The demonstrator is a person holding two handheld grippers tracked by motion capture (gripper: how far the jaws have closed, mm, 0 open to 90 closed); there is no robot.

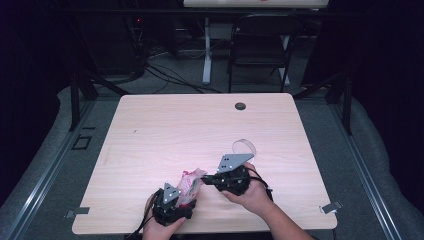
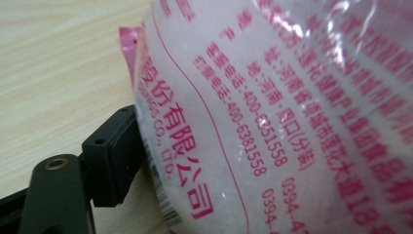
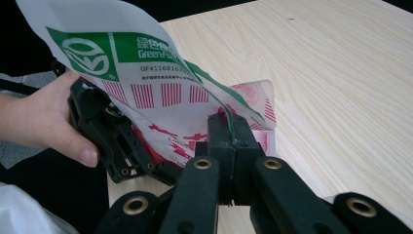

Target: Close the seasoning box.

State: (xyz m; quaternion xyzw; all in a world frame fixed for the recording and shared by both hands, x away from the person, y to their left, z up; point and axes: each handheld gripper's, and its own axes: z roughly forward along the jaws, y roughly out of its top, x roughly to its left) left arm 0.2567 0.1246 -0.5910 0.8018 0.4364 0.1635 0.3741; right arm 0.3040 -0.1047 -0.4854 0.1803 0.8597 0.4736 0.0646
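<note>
Bright table [image 1: 165, 125], dark surroundings; bag [image 2: 272, 112] close-up blurred, glary.

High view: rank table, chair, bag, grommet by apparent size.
1. table
2. chair, though it stands farther back, so it looks smaller than it is
3. bag, partly hidden by the grippers
4. grommet

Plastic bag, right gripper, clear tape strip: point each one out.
plastic bag [image 3: 160, 92], right gripper view, on its printed white face.
right gripper [image 3: 233, 131], right gripper view, where its closed fingertips pinch the bag's edge.
clear tape strip [image 1: 245, 145], high view, on its curled loop.
</note>
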